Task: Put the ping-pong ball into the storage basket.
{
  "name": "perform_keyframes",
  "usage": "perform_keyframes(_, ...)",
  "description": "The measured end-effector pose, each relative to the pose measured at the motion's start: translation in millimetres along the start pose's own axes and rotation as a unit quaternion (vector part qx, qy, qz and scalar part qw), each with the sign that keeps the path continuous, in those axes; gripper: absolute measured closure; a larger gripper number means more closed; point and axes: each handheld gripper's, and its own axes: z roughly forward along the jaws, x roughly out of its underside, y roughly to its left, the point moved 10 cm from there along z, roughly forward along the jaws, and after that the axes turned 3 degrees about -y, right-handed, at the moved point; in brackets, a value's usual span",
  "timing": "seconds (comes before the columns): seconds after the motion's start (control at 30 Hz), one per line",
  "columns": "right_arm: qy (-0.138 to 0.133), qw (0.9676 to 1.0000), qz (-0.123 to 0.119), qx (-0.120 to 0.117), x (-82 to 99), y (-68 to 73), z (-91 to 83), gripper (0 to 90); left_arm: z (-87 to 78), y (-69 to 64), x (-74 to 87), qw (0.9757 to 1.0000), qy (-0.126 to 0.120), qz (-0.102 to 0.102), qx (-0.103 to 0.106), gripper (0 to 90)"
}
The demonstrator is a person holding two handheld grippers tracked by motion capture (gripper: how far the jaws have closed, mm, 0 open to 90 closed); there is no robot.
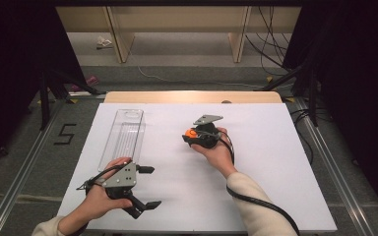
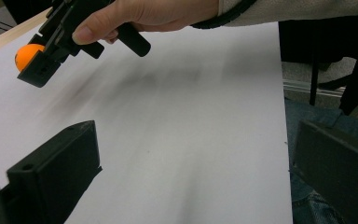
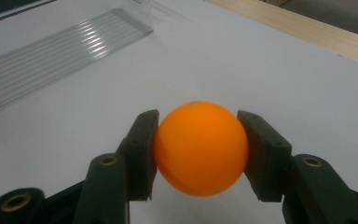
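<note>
My right gripper (image 3: 200, 149) is clamped on the orange ball (image 3: 200, 147); my left gripper (image 1: 145, 187) rests with jaws spread, empty. I'd carry the ball level over the clear tray (image 1: 123, 132), lower, then release gently.

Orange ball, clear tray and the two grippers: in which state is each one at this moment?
orange ball: clamped between the right gripper's pads, held above the white table.
right gripper: shut on the orange ball.
left gripper: open, nothing between its jaws.
clear tray: lying flat on the table, empty.
</note>
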Motion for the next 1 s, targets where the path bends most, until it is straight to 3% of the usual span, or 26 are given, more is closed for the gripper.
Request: perform_keyframes(1.0,-0.019,0.9998,-0.004,-0.006,-14.7,7.7,-6.9,51.5,0.0,-0.1,0.1,1.0,0.0,0.001,0.0,0.7)
